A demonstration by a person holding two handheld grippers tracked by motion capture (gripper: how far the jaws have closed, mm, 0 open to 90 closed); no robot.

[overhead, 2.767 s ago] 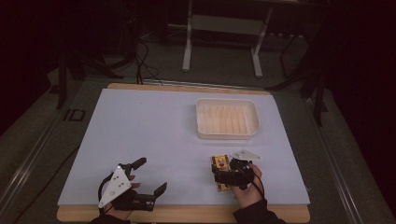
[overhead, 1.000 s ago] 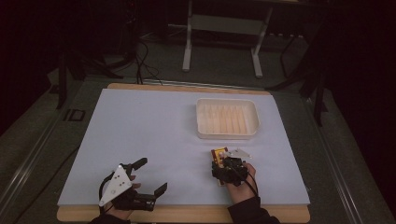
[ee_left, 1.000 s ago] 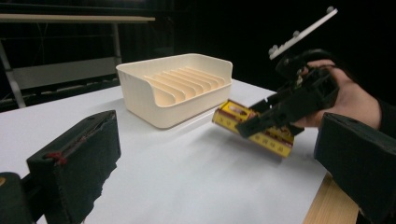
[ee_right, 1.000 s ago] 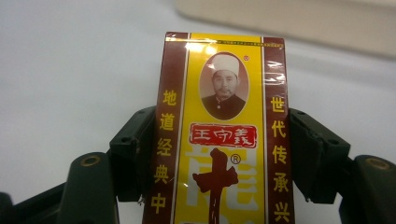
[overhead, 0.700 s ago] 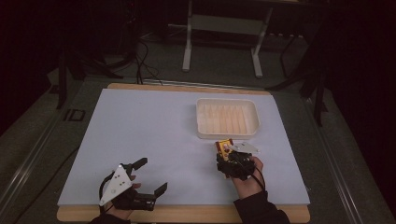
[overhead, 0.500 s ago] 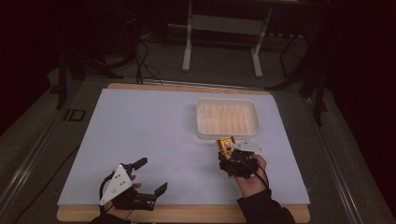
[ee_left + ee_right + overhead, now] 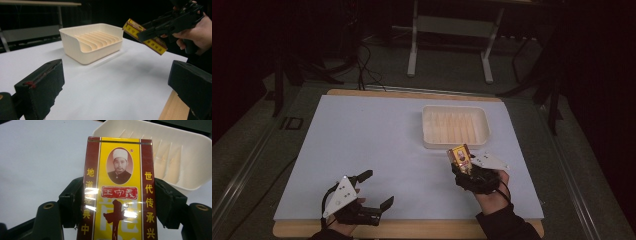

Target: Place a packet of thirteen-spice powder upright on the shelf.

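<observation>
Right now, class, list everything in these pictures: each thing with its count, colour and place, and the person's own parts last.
Table: one, white top with a wooden edge, under everything.
Ribbed tray: one, cream, on the table's far right part, empty.
Box: one, yellow and dark red with a printed portrait, held off the table just in front of the tray.
Stand: one, pale metal, on the floor beyond the table.
Left gripper: one, black, jaws apart, near the table's front edge.
Right gripper: one, black, clamped on the box.

Tray (image 7: 455, 126) on table (image 7: 362, 135) far right, box (image 7: 460, 155) just in front, L gripper (image 7: 373, 192) near-left edge.
</observation>
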